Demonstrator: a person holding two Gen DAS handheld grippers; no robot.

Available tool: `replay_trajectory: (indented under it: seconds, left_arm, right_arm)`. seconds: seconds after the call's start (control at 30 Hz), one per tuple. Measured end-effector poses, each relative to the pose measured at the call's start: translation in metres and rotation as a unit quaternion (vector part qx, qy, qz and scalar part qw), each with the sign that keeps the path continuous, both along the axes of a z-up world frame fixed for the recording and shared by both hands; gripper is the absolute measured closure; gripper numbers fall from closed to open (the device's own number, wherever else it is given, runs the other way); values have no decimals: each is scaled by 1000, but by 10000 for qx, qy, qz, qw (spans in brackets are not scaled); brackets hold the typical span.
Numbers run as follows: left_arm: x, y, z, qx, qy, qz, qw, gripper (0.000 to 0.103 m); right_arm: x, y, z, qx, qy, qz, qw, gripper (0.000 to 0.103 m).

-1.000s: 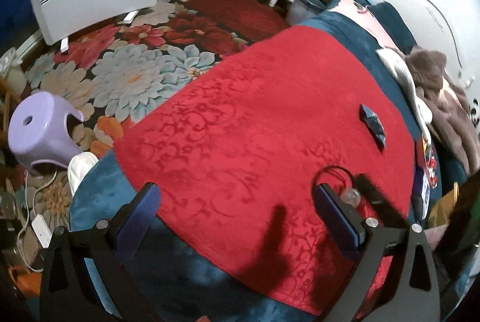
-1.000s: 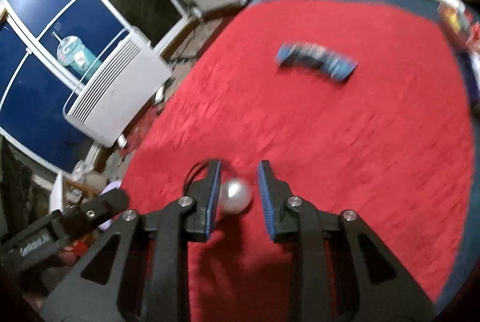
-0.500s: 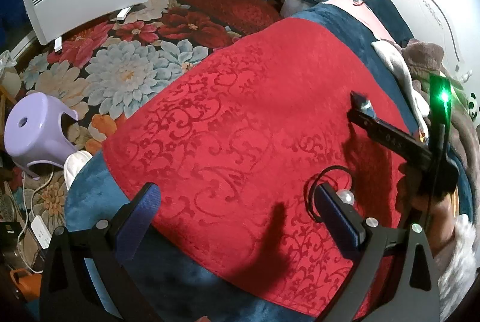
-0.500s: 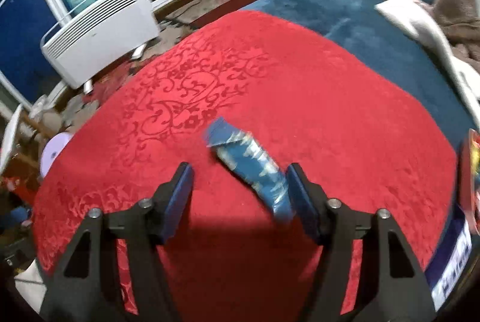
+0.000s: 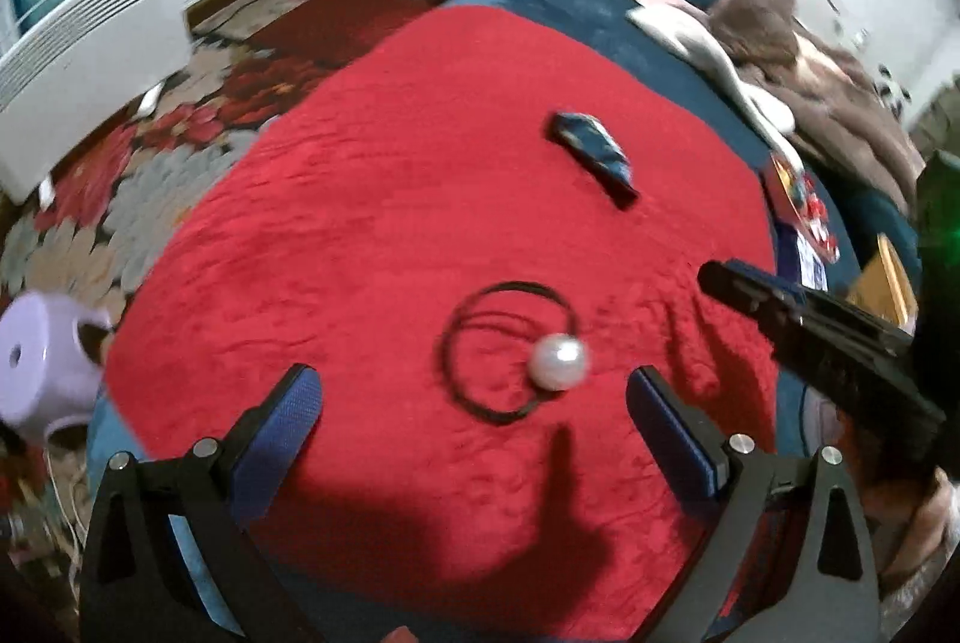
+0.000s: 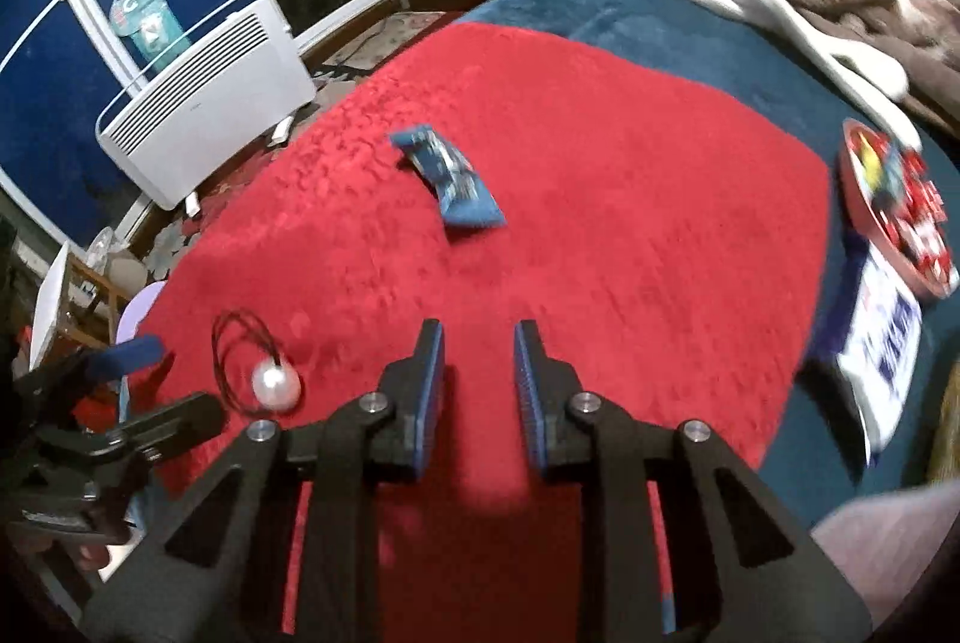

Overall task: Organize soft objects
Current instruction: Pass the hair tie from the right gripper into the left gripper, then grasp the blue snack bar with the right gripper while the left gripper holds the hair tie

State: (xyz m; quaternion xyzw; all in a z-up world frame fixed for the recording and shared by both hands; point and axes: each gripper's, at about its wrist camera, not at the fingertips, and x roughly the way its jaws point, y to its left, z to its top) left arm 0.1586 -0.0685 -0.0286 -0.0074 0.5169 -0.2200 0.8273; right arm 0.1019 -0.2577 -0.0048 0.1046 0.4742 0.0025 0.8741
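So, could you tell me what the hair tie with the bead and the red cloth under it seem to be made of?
Hair tie: thin black elastic cord, looped loosely. Its bead: glossy, pearl-like, probably plastic, judging by the white sheen. Red cloth: soft matte fabric with an embossed swirl pattern, possibly velour.

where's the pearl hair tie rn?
The pearl hair tie lies loose on the red blanket, ahead of the open left gripper, nearer than the blue packet.

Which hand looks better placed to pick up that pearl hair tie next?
Left, probably. The left gripper is wide open with the pearl hair tie lying just ahead between its jaws; the right gripper is closing on nothing, off to one side.
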Motion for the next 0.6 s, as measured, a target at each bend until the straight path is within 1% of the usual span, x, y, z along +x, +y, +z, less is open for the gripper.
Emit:
replay_trajectory:
  seconds: [0.03, 0.07, 0.1, 0.13, 0.17, 0.2, 0.27, 0.37, 0.43, 0.47, 0.5, 0.57, 0.6]
  left_arm:
    - [0, -7, -2, 30, -17, -106, 9999, 10]
    - [1, -14, -5, 68, -18, -211, 9998, 19]
    - [1, -20, -8, 105, -11, -289, 9995, 22]
    - [1, -26, -11, 153, -24, -369, 9992, 30]
    - [1, -29, -13, 193, -58, -403, 9990, 44]
    - [2, -33, -16, 275, -138, -431, 9986, 51]
    - [4, -31, -16, 223, -186, -393, 9988, 78]
    - [8, -18, -10, 41, -98, -271, 9996, 78]
    - [9, -8, -4, -11, -147, -154, 9998, 78]
    - [10, -3, -1, -38, -176, -81, 9998, 78]
    - [12, 4, 1, -112, -172, 7, 9998, 78]
    - [17, 16, 1, -289, -65, 147, 9995, 78]
    - [21, 21, 0, -358, -2, 231, 9991, 78]
  right_arm:
    - [-2, 0, 0, -29, 14, -48, 10000, 78]
    - [-3, -1, -2, -20, 45, -90, 9999, 78]
    - [-4, -1, -3, 16, 94, -100, 9999, 78]
    - [-3, -1, -5, 33, 153, -119, 9998, 78]
    - [-2, -1, -6, 14, 191, -139, 9997, 78]
    - [-1, 0, -7, -4, 193, -131, 9997, 78]
    - [1, 4, -5, -71, 136, -86, 9998, 77]
    - [12, 12, 2, -278, -52, 9, 9996, 77]
    - [26, 15, 5, -335, -159, 61, 9993, 75]
    - [36, 16, 5, -343, -186, 84, 9992, 65]
    - [44, 16, 4, -318, -208, 103, 9992, 45]
    - [67, 17, -1, -257, -257, 136, 9992, 29]
    - [79, 18, -3, -307, -255, 162, 9991, 29]
